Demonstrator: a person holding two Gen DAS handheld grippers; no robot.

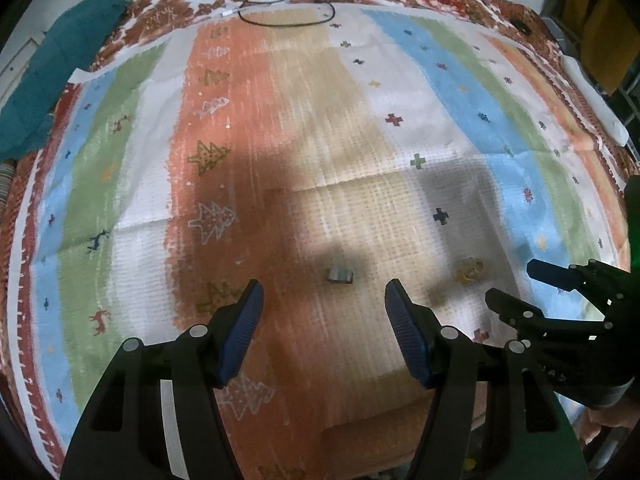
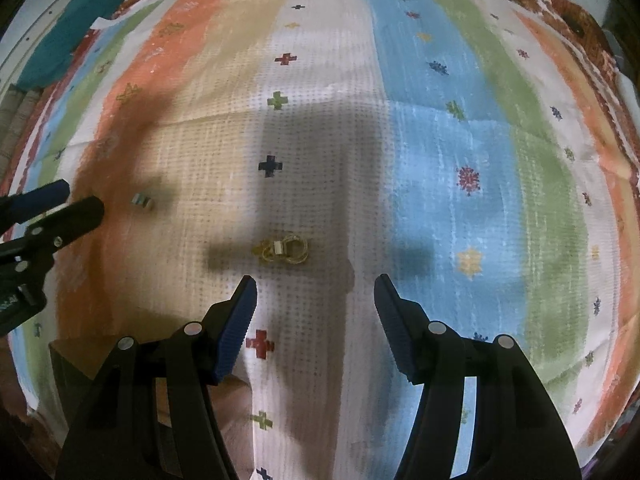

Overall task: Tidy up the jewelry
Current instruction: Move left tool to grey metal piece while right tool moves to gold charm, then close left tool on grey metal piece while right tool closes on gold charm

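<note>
A small silver-grey jewelry piece (image 1: 340,275) (image 2: 143,201) lies on the striped cloth (image 1: 360,128), just ahead of my left gripper (image 1: 325,292) and between the lines of its fingers. That gripper points steeply down and is open, holding nothing. A coiled gold chain (image 2: 282,250) (image 1: 469,270) lies right in front of my right gripper (image 2: 316,280), which is open and empty too. Each gripper shows in the other's view: the right gripper (image 1: 514,284) at the right edge, the left gripper (image 2: 82,196) at the left edge.
A tan box-like edge (image 1: 372,432) sits low under the grippers, partly hidden. A teal cloth (image 1: 60,60) lies at the far left, a black cable (image 1: 288,20) at the far edge and a white roll (image 1: 592,96) at the far right.
</note>
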